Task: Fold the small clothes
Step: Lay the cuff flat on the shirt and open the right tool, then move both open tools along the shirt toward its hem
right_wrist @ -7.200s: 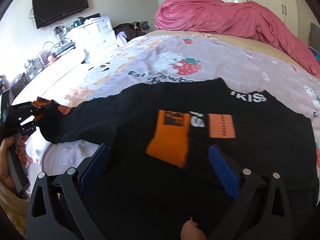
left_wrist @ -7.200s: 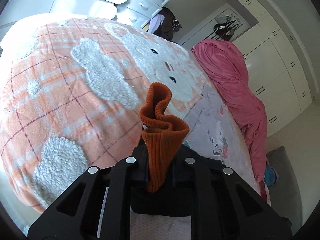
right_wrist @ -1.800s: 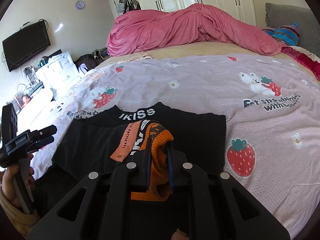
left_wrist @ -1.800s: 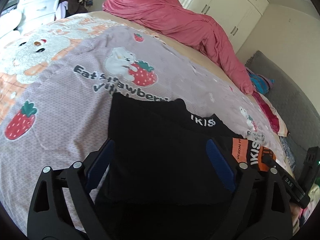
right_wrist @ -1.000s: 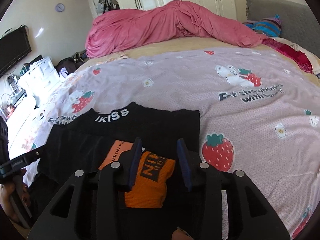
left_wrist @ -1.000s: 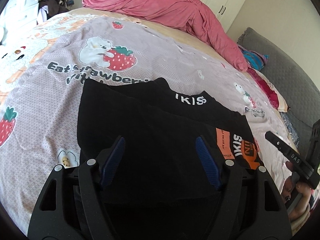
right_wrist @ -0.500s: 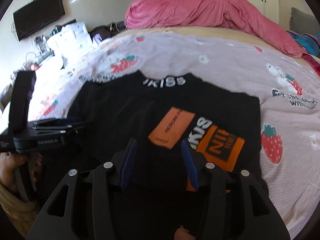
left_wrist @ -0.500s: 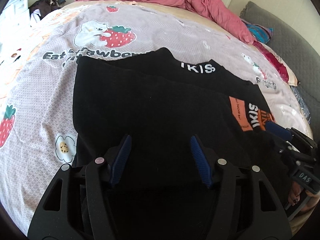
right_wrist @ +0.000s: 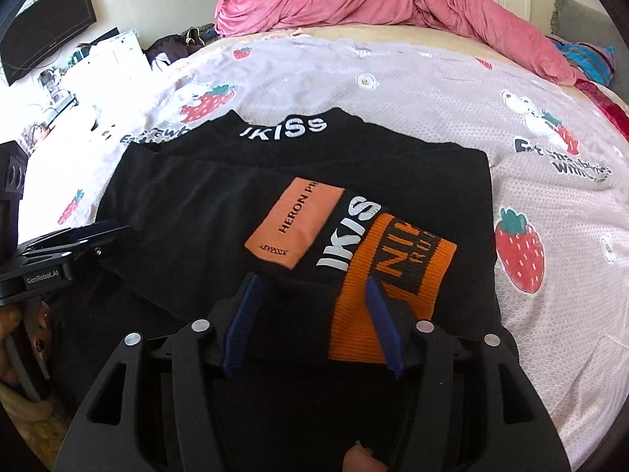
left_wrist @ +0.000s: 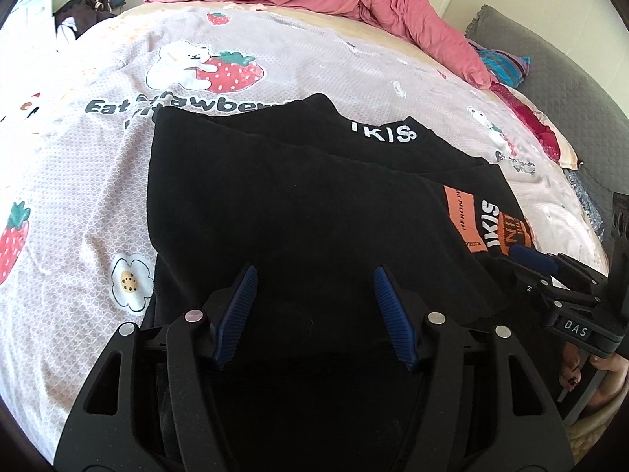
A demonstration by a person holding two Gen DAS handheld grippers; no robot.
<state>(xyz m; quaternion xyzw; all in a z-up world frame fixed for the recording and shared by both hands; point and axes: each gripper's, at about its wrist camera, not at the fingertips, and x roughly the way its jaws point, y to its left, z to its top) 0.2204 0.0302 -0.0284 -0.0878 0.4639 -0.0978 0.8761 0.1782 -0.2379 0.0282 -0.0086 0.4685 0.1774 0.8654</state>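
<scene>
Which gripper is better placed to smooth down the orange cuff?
Right, probably. The right gripper is open directly over the orange cuff, which lies on the black top. The left gripper is open over plain black fabric, well away from the cuff.

Between the jaws of the left gripper (left_wrist: 314,310), whose body is matt black plastic with ribbed blue rubbery pads (left_wrist: 238,310) and shiny metal screw heads, lies the black garment (left_wrist: 298,212), a soft, matt knit cloth. Between the jaws of the right gripper (right_wrist: 310,318), of the same finish, sits the garment's ribbed orange cuff (right_wrist: 389,275), with a smooth orange woven patch (right_wrist: 295,228) just ahead of the tips. Beyond both, the bedsheet (right_wrist: 432,90) is a dimpled, waffle-textured printed cloth and the pink duvet (right_wrist: 373,0) is smooth and crumpled.
</scene>
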